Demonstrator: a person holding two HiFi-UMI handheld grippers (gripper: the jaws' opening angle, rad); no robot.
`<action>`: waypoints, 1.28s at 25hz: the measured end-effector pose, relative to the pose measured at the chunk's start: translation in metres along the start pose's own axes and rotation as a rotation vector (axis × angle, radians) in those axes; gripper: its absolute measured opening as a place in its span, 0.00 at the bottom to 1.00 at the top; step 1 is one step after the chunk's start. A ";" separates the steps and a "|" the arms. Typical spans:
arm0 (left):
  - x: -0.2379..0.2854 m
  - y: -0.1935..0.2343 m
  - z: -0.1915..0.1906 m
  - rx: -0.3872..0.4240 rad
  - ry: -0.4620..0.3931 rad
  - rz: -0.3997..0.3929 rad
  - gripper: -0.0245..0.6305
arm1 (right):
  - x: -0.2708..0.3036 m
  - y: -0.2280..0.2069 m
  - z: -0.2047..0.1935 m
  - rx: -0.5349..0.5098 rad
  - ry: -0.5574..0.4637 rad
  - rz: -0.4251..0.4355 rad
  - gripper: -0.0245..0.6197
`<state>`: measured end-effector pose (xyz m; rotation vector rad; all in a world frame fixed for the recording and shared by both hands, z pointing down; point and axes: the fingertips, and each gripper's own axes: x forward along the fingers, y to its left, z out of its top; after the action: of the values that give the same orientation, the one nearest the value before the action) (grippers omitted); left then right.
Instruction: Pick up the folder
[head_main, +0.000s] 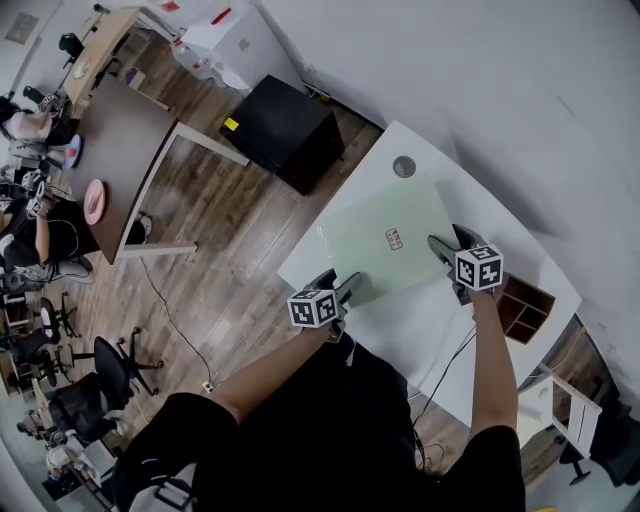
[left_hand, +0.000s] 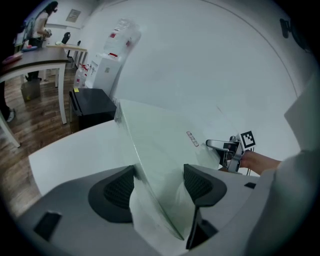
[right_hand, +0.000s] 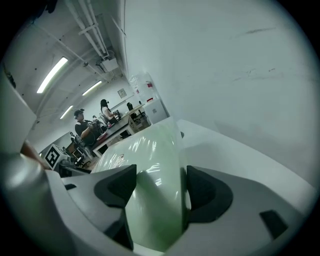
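Clamping the folder (head_main: 385, 235): it is held at two ends over the white table (head_main: 420, 325).
The left gripper (head_main: 349, 285) is closed on the folder's near-left corner, with the thin sheet pinched between its dark pads (left_hand: 120, 187). The right gripper (head_main: 441, 246) is closed on the right short edge, where the pale green sheet fills the gap between its pads (right_hand: 207, 190). The folder's long axis is laid left to right, its right end angled slightly toward the far side. A small label (head_main: 393, 239) is seen near its middle. In the left gripper view the sheet is seen tilted rather than flat. Just beyond the folder's far corner a round grommet (head_main: 403, 166) is set into the table. A black cabinet (head_main: 285, 130) is placed on the floor to the far left, and a brown wooden organiser (head_main: 526, 306) at the table's right end.
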<state>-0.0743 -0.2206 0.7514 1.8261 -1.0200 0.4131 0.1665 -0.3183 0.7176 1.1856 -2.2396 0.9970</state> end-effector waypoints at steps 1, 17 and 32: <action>-0.007 0.000 0.001 0.009 -0.010 -0.001 0.51 | -0.005 0.005 -0.003 0.017 -0.008 -0.006 0.53; -0.084 -0.040 0.034 0.233 -0.114 -0.103 0.51 | -0.121 0.086 -0.031 0.145 -0.286 -0.200 0.53; -0.166 -0.064 -0.006 0.351 -0.132 -0.268 0.51 | -0.215 0.196 -0.112 0.239 -0.454 -0.400 0.53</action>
<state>-0.1208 -0.1272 0.6074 2.2972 -0.8086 0.3254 0.1243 -0.0444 0.5754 2.0432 -2.0950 0.9149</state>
